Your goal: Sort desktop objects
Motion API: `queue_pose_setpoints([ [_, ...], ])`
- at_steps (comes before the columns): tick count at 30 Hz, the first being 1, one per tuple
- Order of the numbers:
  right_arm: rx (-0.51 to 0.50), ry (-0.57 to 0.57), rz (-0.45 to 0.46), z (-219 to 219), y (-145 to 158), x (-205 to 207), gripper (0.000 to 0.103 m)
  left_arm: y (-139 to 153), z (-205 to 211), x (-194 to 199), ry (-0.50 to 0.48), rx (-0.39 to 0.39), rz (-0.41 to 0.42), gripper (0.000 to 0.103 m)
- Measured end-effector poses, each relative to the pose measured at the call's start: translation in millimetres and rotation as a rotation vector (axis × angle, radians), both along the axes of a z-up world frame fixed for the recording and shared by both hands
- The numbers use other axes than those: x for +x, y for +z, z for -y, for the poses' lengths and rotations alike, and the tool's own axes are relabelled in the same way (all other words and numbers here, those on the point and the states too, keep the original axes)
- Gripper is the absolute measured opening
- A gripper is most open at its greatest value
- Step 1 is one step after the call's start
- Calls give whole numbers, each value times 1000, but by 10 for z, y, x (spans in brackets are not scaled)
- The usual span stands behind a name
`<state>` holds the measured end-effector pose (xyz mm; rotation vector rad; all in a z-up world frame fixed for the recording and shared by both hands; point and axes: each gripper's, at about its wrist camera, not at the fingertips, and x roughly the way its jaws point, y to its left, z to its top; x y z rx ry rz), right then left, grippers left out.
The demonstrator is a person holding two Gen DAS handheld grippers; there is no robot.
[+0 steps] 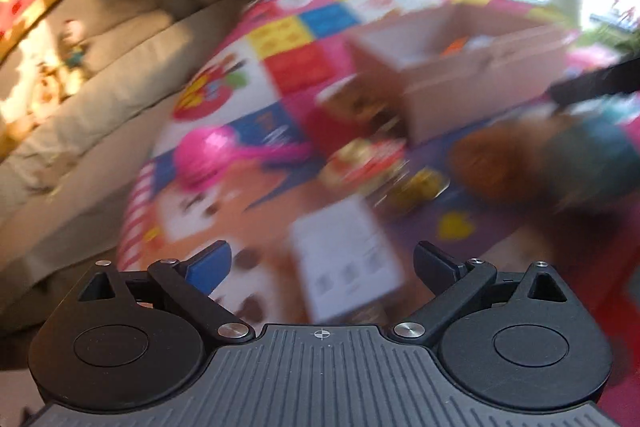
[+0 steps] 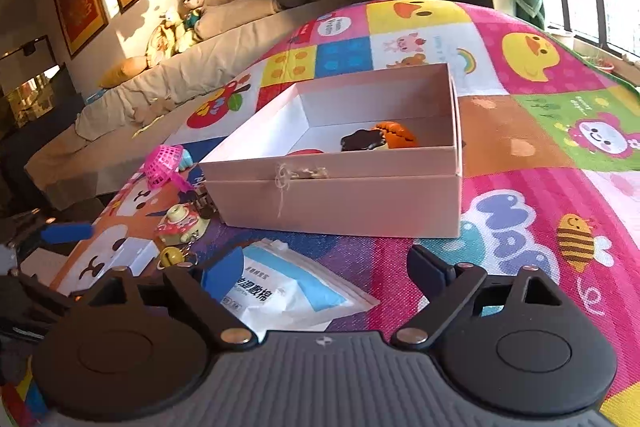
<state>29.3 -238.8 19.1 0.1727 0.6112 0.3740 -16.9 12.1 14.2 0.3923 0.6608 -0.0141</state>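
Both tools gape wide and empty: the right tool [image 2: 326, 267] over a white packet [image 2: 296, 291] before the open box [image 2: 340, 187], the left tool [image 1: 322, 263] over a blurred play mat [image 1: 280, 67].

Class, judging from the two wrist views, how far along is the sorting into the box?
Done: a few small toys already lie in the pink box. In hand: nothing; the right tool is open above the wipes packet. Left: the packet, pink basket and keychain toys remain on the mat.

Pale pink box [image 2: 340, 195], patchwork cartoon mat [image 2: 520, 195] in many colours, hot-pink mesh basket [image 2: 162, 163], white-and-blue packet [image 2: 288, 291]
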Motion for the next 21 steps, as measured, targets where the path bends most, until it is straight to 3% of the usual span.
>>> queue_pose_setpoints([
  [3, -17, -12, 14, -22, 7, -25, 91, -10, -161, -16, 67, 39, 22, 102],
  [7, -53, -17, 33, -70, 17, -50, 94, -99, -306, 4, 226, 242, 96, 101],
  [8, -60, -17, 37, -79, 18, -52, 95, -82, -357, -2, 254, 214, 89, 101],
  [9, -67, -17, 40, -89, 19, -54, 95, -27, -421, -23, 264, 125, 69, 101],
  [12, -73, -18, 43, -97, 20, -55, 96, 77, -589, -46, 243, -267, -39, 101],
  [13, -73, -19, 42, -98, 19, -56, 97, 67, -617, -22, 251, -335, -61, 101],
  [17, -78, -20, 39, -106, 16, -53, 97, 21, -722, 133, 400, -366, -11, 101],
  [21, -85, -15, 46, -123, 25, -63, 97, 5, -844, 312, 433, -464, -12, 103],
])
